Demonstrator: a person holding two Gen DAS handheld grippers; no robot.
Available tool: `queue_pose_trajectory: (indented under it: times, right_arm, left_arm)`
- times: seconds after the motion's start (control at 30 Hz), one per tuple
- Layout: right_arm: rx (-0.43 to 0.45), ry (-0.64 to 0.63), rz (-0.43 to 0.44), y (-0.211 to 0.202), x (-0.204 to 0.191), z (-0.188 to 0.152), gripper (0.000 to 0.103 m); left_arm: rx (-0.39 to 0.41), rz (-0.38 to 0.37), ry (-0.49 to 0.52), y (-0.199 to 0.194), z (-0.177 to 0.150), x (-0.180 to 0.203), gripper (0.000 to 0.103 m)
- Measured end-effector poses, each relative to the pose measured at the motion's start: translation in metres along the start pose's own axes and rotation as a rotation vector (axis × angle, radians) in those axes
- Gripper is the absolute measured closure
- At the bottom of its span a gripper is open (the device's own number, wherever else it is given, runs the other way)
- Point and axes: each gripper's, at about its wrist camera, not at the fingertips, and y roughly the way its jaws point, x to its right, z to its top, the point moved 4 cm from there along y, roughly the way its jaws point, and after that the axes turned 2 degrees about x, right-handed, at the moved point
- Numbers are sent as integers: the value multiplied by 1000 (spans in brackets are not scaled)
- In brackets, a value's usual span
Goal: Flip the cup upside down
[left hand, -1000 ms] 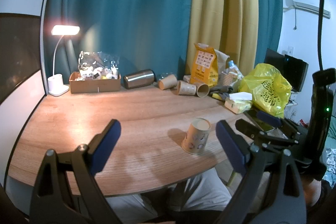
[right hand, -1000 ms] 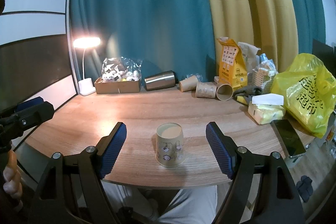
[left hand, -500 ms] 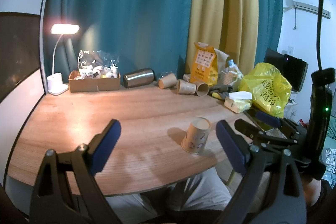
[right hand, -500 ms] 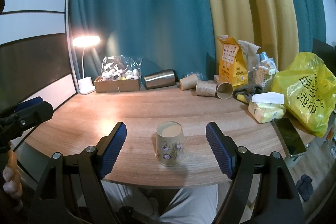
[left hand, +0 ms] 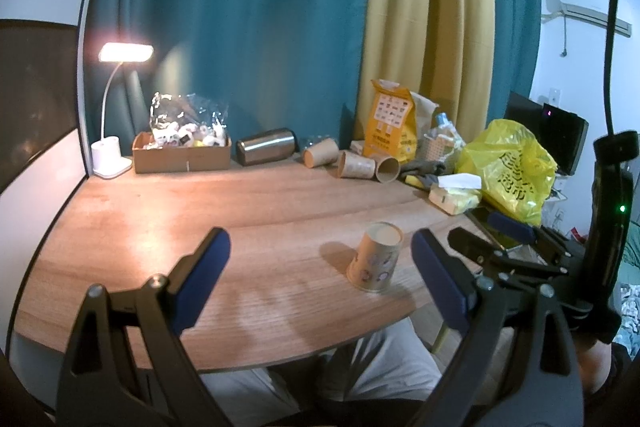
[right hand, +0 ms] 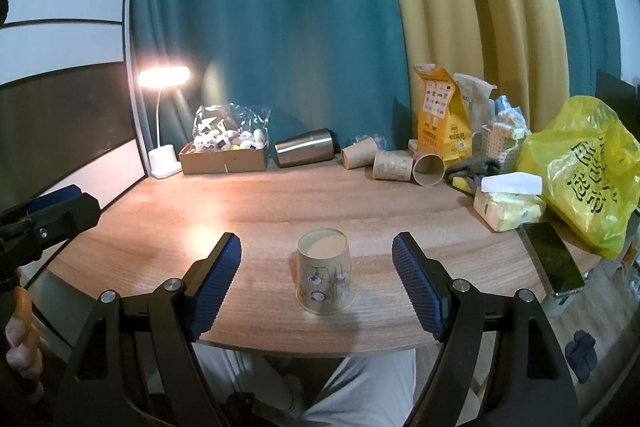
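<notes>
Right tongs (right hand: 316, 279) we hold spread wide on either side of the paper cup (right hand: 325, 271), touching nothing — it stands rim-down, base up, near the near edge of the wooden surface (right hand: 248, 211). Left tongs (left hand: 320, 279) are wide too (the cup (left hand: 375, 257) sits just inside their right finger). Far back lie three more paper cups (right hand: 394, 163) on their sides.
</notes>
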Motion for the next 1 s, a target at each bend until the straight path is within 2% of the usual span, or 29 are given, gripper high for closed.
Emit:
queue_pose_trajectory:
  times: [1.0]
  right_arm:
    - [-7, 2, 0, 2, -2, 0, 22]
  left_arm:
    - [-6, 5, -13, 0, -4, 0, 10]
